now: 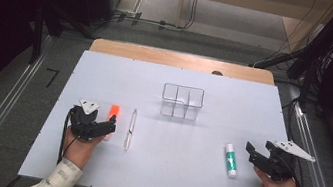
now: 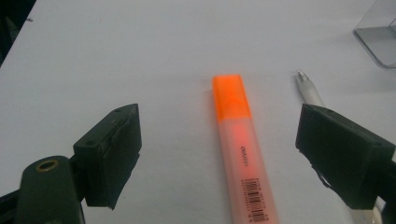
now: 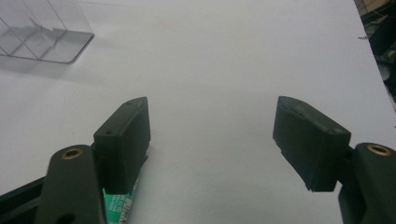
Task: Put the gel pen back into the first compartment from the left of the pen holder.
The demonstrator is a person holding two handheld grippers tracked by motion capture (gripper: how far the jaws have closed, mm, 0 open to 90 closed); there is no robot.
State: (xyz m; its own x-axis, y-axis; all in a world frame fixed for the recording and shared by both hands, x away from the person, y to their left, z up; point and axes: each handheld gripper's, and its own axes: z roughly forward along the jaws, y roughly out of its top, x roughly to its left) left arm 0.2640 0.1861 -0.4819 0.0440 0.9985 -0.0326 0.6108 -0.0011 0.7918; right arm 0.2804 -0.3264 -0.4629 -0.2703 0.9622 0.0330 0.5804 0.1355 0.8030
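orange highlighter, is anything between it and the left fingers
Nothing visible. In the left gripper view the orange highlighter lies flat on the white table, between the open fingers of the left gripper, untouched. The pen lies beside it, past the far finger.

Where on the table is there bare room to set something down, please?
Bare: the middle of the table, between pen and glue stick, and the near edge below them. Also the far strip behind the clear organizer. Crowded: the left, where highlighter, pen and left gripper sit close.

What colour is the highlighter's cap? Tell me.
Bright orange cap on a paler orange highlighter; best seen in the left gripper view.
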